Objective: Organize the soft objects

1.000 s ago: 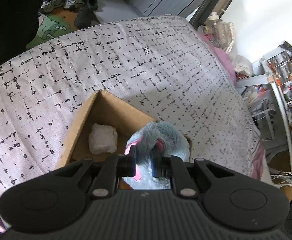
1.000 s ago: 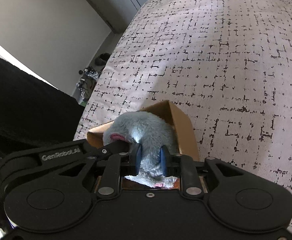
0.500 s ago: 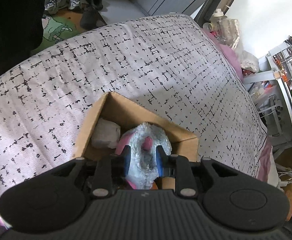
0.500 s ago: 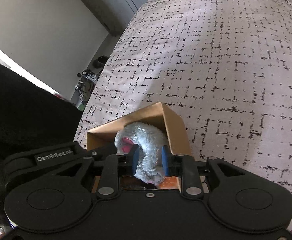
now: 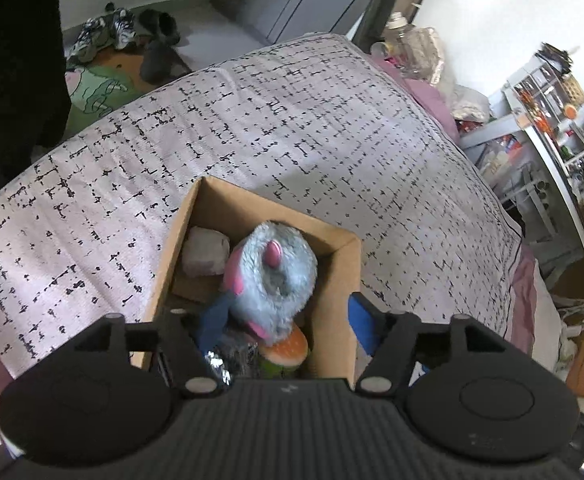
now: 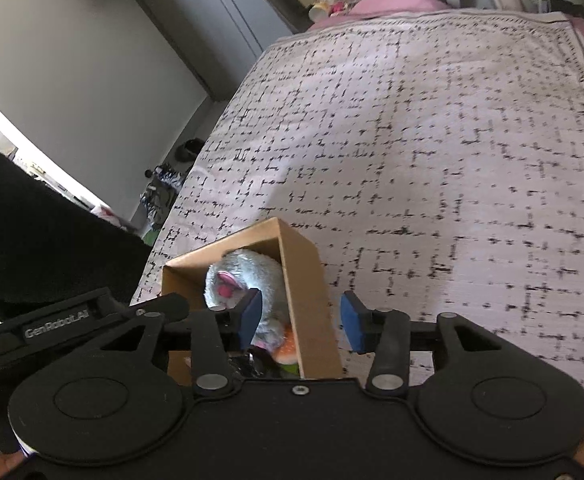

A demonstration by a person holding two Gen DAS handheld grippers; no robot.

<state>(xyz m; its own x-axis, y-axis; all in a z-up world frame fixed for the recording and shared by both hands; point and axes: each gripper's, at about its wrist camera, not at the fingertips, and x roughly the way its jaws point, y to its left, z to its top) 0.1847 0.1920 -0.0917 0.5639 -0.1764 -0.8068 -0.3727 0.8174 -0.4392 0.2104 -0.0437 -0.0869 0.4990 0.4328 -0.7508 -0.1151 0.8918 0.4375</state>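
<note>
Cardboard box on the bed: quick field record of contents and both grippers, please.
surface: patterned bedspread
container: cardboard box, open top
contents: grey plush toy, white soft block, burger-like toy
plush state: resting in box, ungripped
left gripper: open, fingers straddle the box's right wall
right gripper: open, straddles the box's right wall

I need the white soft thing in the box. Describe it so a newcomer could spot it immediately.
On the bed with the black-dashed cover stands an open cardboard box. In its far left corner lies the white lump, beside the grey-blue plush toy. It is plain white and blocky; the plush is furry with pink patches.
</note>
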